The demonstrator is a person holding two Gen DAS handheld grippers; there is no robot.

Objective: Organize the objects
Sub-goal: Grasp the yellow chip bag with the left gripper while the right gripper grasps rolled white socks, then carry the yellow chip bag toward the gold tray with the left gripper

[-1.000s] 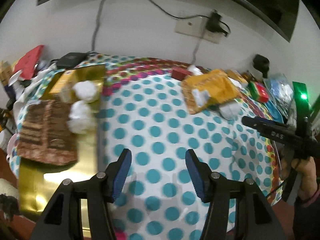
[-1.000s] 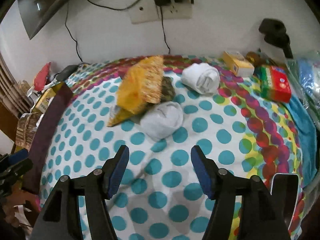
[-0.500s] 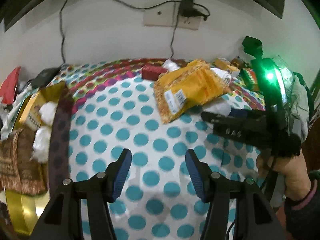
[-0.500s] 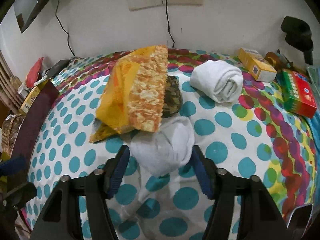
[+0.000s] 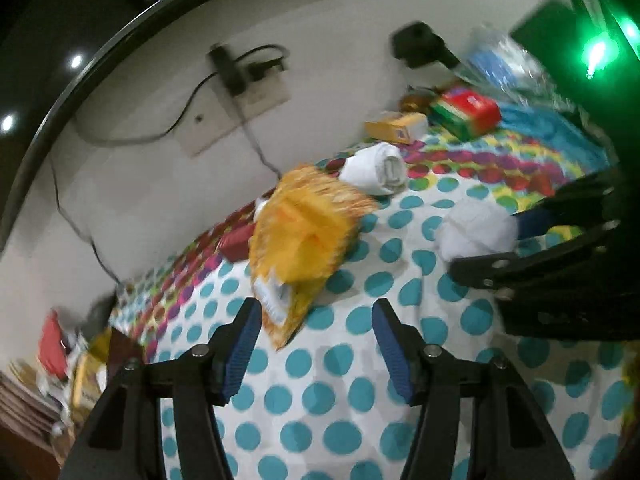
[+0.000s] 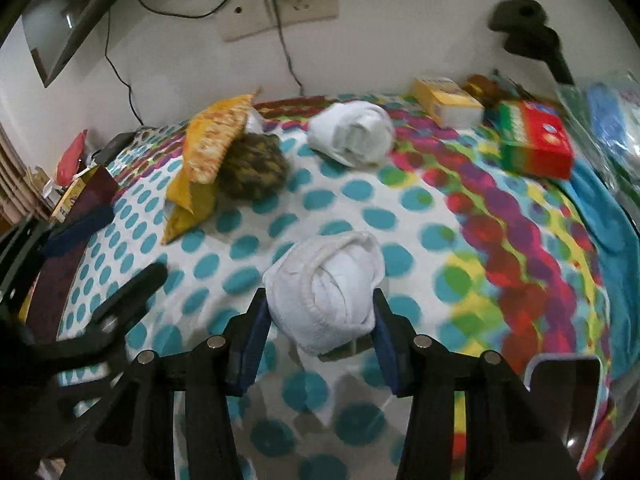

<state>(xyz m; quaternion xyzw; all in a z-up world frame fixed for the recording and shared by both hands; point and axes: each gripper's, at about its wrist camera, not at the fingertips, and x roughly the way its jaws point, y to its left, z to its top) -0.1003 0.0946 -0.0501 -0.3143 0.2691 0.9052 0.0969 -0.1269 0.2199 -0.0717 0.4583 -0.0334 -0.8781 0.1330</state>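
My right gripper (image 6: 318, 334) is shut on a white rolled sock (image 6: 326, 290) and holds it over the polka-dot tablecloth (image 6: 248, 248). The same sock (image 5: 476, 232) shows in the left wrist view between the right gripper's fingers. My left gripper (image 5: 316, 340) is open and empty, near a yellow snack bag (image 5: 304, 232). A second white rolled sock (image 6: 352, 134) lies further back. A dark patterned sock ball (image 6: 252, 168) sits beside the snack bag (image 6: 212, 140).
A red-green box (image 6: 534, 146) and a yellow box (image 6: 446, 100) stand at the back right, with a blue cloth (image 6: 600, 208) at the right edge. A gold box (image 5: 86, 372) with clutter sits at the far left. A phone (image 6: 564, 388) lies near right.
My right gripper has closed on the white sock and pulled it away from the snack bag, exposing the dark sock ball. My left gripper has swung right and tilted.
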